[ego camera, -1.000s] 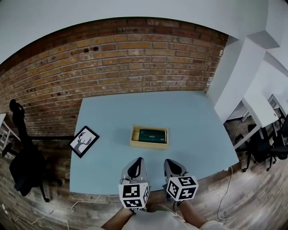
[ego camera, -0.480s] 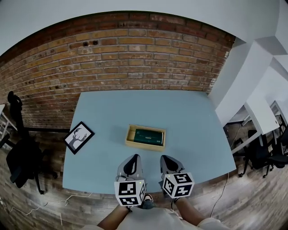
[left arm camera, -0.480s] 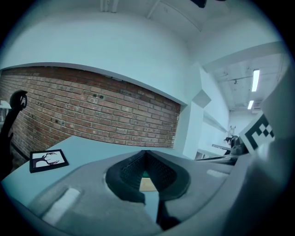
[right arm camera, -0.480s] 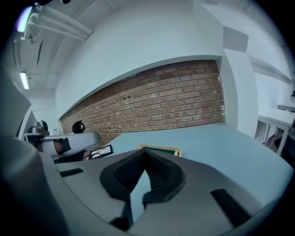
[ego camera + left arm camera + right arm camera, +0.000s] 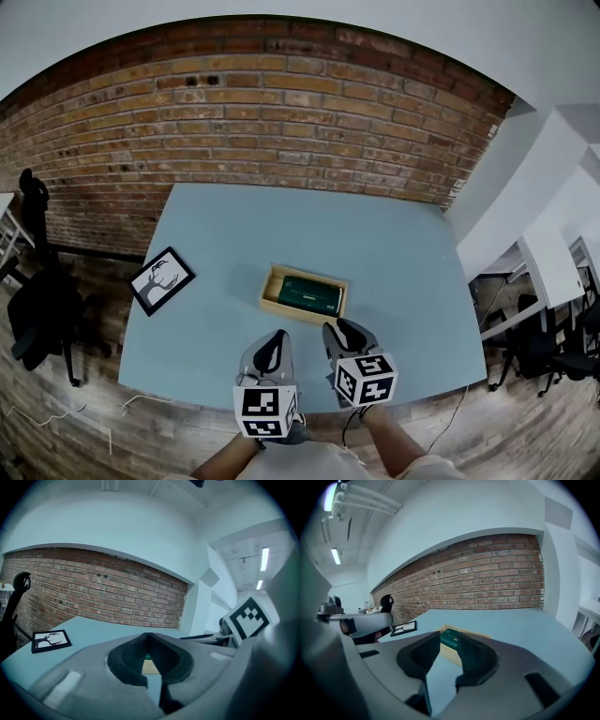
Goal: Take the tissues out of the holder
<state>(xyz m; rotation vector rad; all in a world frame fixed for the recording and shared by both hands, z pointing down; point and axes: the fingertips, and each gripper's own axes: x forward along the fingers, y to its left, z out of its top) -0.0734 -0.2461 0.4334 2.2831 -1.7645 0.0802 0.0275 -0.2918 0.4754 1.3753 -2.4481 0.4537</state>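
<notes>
Lying flat in the holder (image 5: 270, 292): the tissues (image 5: 307, 294), a dark green pack. The holder is a shallow, light wooden tray near the middle of the counter (image 5: 394, 253). The pack sits toward the tray's 3 o'clock end, with a strip of bare wood at the 9 o'clock end.

Left hand-held gripper (image 5: 149, 638): jaws closed tip to tip, nothing between them, aimed across the counter toward 12 o'clock.

Right hand-held gripper (image 5: 449, 643): jaws have just been opening and now stand a narrow gap apart, with nothing between the pads. The holder and pack show through the gap but lie ahead of the tips, no contact.

Head view, taken from the holder:
- Left hand-held gripper at 7 o'clock and right at 5 o'clock, both near the tray. The right one's tips are closer.
- Picture frame (image 5: 161, 279) at 9 o'clock, flat on the counter by its left edge, well apart from the tray.
- Brick wall (image 5: 281, 122) at 12 o'clock behind the counter.
- Black office chair (image 5: 37, 309) at 9 o'clock, on the floor beyond the counter edge.
</notes>
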